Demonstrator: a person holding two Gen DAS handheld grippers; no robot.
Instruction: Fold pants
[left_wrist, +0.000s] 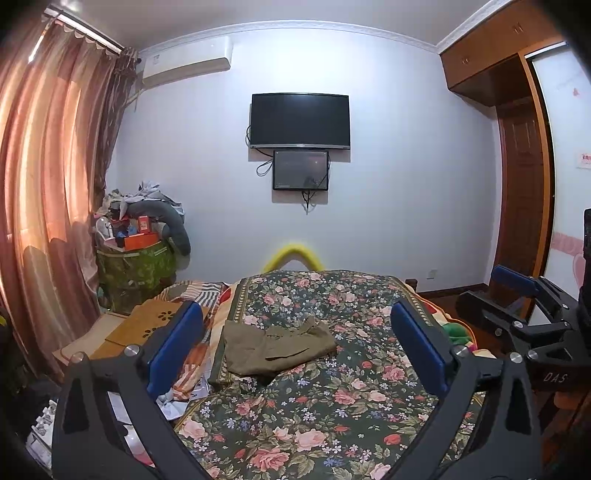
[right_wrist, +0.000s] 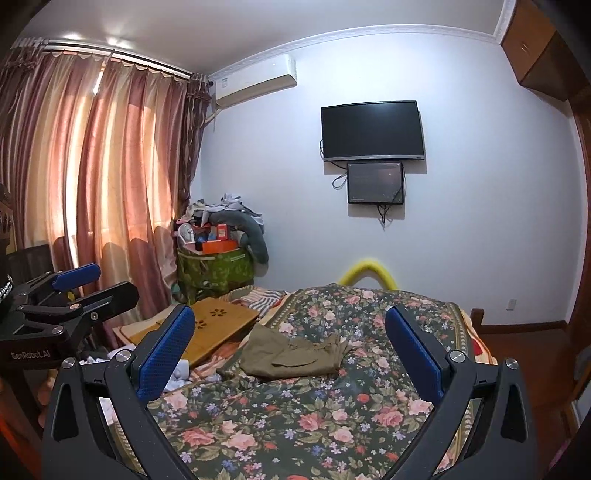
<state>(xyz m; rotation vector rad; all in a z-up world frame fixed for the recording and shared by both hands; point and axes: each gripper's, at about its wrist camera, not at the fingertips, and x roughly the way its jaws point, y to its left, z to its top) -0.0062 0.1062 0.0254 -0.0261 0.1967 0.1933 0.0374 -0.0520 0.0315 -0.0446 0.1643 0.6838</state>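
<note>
Hovering well short of the crumpled olive-green fabric pants (left_wrist: 275, 349), which lie ahead between the fingers on the floral quilted bedspread (left_wrist: 332, 406); left gripper (left_wrist: 295, 347) and right gripper (right_wrist: 291, 354) both wide, empty. Soft, light, limp; pinch waistband corners

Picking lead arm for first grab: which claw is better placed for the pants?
Left, marginally. The olive pants lie between the open left claw fingers, near centre. In the right view the pants sit left of the open right claw centre.
</note>
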